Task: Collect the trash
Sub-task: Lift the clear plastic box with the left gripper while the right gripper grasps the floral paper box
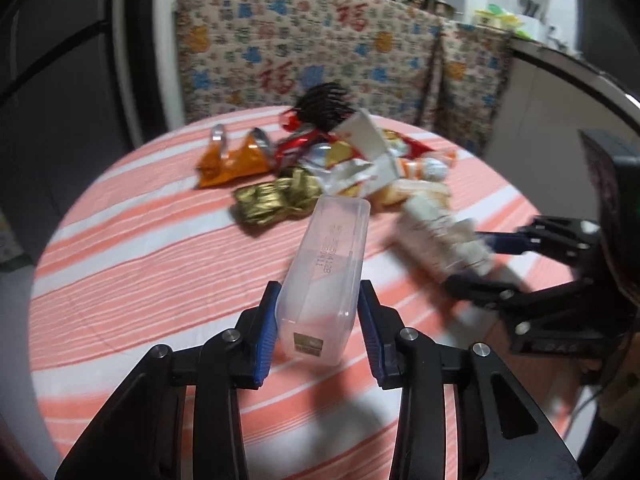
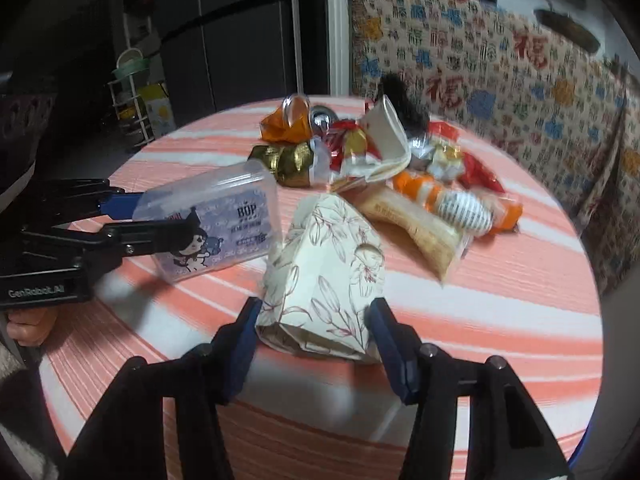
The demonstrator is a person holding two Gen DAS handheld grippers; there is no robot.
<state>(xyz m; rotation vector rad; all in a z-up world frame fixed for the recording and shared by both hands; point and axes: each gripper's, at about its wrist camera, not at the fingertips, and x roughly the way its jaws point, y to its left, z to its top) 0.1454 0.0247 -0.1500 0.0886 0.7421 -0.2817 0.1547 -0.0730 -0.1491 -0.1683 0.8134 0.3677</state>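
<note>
Two grippers grip trash beside the wrapper pile (image 2: 400, 168): left gripper (image 1: 318, 320) clamps a clear plastic box (image 1: 324, 272); right gripper (image 2: 314, 328) pinches a floral paper carton (image 2: 328, 276). Both look light; the box is probably slick and best held across its flat sides, the carton crushable.

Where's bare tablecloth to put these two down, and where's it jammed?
Bare striped tablecloth lies between the gold foil wrapper and the table's near-left edge, beside the left claw holding the clear plastic box. Crowded: the wrapper pile beyond the right claw and its floral paper box.

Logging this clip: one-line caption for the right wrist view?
Right gripper clamps a floral paper box while the left gripper holds a clear plastic case beside the wrapper pile.
</note>
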